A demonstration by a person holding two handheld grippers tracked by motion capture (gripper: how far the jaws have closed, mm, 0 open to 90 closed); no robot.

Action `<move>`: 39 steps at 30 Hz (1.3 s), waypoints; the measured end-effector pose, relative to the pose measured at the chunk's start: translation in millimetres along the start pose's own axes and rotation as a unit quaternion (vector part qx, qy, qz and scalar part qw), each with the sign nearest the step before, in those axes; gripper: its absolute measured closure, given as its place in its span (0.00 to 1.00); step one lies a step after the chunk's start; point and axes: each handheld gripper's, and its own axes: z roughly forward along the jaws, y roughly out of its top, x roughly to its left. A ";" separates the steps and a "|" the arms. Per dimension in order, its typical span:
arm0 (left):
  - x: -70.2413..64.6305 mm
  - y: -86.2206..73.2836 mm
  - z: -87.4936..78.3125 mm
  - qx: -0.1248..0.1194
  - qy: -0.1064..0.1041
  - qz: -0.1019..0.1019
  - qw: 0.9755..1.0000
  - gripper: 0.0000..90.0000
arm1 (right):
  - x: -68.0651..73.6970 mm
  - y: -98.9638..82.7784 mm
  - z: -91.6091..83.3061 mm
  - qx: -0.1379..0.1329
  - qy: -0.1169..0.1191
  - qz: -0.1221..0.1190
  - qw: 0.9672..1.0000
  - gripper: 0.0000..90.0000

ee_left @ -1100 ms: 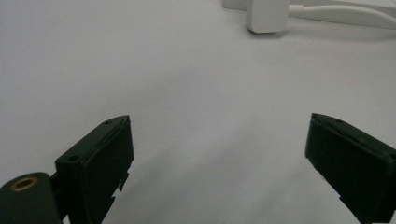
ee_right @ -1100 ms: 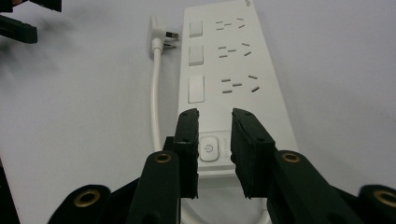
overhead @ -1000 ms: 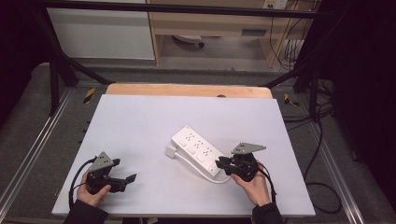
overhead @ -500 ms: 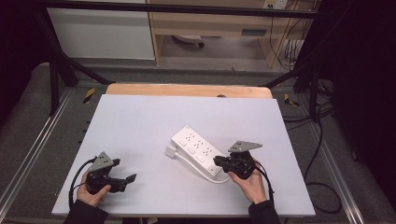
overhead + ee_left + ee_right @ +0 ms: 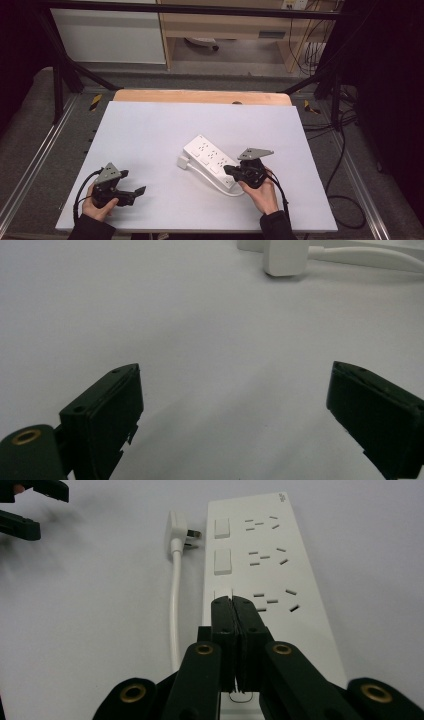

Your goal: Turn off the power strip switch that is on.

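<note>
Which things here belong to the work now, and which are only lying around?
In use:
- white plastic power strip, near switch under shut right gripper
- its white cable and plug

Idle:
- left gripper, open, over bare white table

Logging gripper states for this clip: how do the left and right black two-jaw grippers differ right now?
The left black two-jaw gripper has its jaws spread wide; the right black two-jaw gripper has them pressed together. The left one hangs over bare white table, apart from everything; the right one's tips sit over the white power strip, at its nearest rocker switch. Both are hand-held, each topped by a grey three-cornered plate.
</note>
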 end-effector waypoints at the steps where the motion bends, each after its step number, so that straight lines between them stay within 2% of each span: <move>1: 0.0 0.0 0.0 0.000 0.000 0.000 1.000 0.09 | 0.5 0.7 0.4 0.001 0.000 0.003 1.000 0.99; 39: 0.5 -0.1 -0.6 0.001 0.000 0.001 1.000 0.09 | 12.7 22.2 35.0 0.004 -0.003 -0.011 1.000 1.00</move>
